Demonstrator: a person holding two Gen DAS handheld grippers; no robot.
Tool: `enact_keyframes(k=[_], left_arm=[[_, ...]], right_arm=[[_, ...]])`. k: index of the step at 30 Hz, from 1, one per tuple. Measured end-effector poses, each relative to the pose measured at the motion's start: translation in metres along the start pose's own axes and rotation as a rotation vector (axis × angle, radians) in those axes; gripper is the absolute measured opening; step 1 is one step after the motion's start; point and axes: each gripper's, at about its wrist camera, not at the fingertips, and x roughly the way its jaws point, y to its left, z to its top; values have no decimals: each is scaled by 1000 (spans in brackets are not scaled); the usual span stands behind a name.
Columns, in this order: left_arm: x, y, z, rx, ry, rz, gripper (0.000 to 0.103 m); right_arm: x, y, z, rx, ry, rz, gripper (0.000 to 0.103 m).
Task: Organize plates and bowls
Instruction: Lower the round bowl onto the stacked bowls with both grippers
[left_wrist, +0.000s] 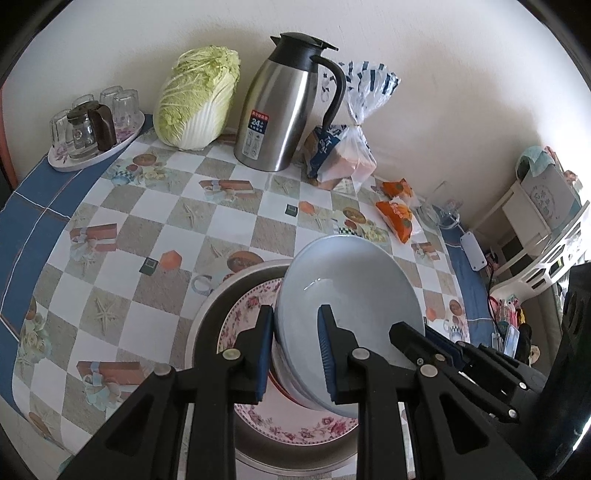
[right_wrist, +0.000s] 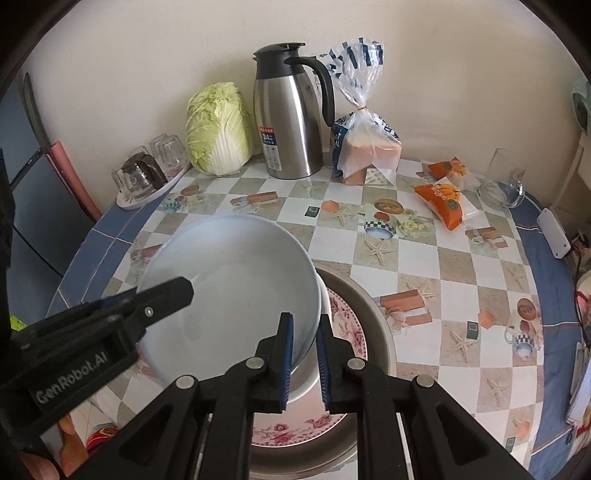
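Note:
A stack of pale blue-white bowls (left_wrist: 351, 280) hangs tilted over a floral plate (left_wrist: 243, 314) that lies in a metal basin (left_wrist: 214, 295). My left gripper (left_wrist: 295, 347) is shut on the stack's near left rim, one finger outside and one inside. My right gripper (right_wrist: 304, 354) is shut on the opposite rim of the bowls (right_wrist: 236, 280). In the right wrist view the floral plate (right_wrist: 347, 332) and the basin (right_wrist: 380, 332) lie under the bowls. Each gripper shows in the other's view, the right one (left_wrist: 424, 343) at the bowls' right rim and the left one (right_wrist: 162, 295) at their left.
At the back of the checked tablecloth stand a steel thermos jug (left_wrist: 280, 107), a napa cabbage (left_wrist: 199, 99), a bag of bread (left_wrist: 343, 155) and a tray of upturned glasses (left_wrist: 92, 125). Orange snack packets (left_wrist: 397, 214) and a glass pitcher (left_wrist: 441, 212) lie at right.

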Motion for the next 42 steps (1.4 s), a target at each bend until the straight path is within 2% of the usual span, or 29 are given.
enact_keyframes(k=[19,42], left_arm=[[7,0,-5,-8,30,-8,23],[1,6,-2,-35,8,-45,23]], right_arm=[[1,-2,-2,-6,10,-5,15],[4,-6,-1,2,13,10,16]])
